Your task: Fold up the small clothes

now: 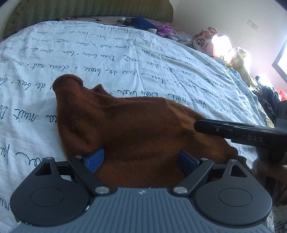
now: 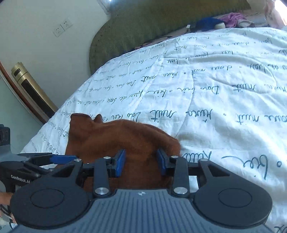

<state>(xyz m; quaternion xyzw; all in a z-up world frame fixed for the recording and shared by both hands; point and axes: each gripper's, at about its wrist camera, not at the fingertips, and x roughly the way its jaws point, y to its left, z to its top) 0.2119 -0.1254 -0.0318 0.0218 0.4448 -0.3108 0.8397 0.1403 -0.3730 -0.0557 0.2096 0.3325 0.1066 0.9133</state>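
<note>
Bedding fills the left wrist view: a white quilt printed with dark handwriting, and on it a brown fuzzy garment lying crumpled, one narrow end pushed up toward the upper left. The left gripper hangs over the near part of that garment with its blue pads spread wide – brown cloth shows between them, but neither pad presses on it. From the right edge the right gripper reaches in across the garment's right side, seen side-on. Beyond the quilt lie a green headboard and heaps of other clothes by a bright window.

In the right wrist view the same garment sits at the near left part of the quilt. The right gripper has its jaws partly drawn in, a hump of brown cloth rising between the pads; whether they actually pinch it I cannot tell – the fabric seems to fill the gap. The left gripper shows at the left edge, low beside the garment, and a wall socket is on the wall behind
</note>
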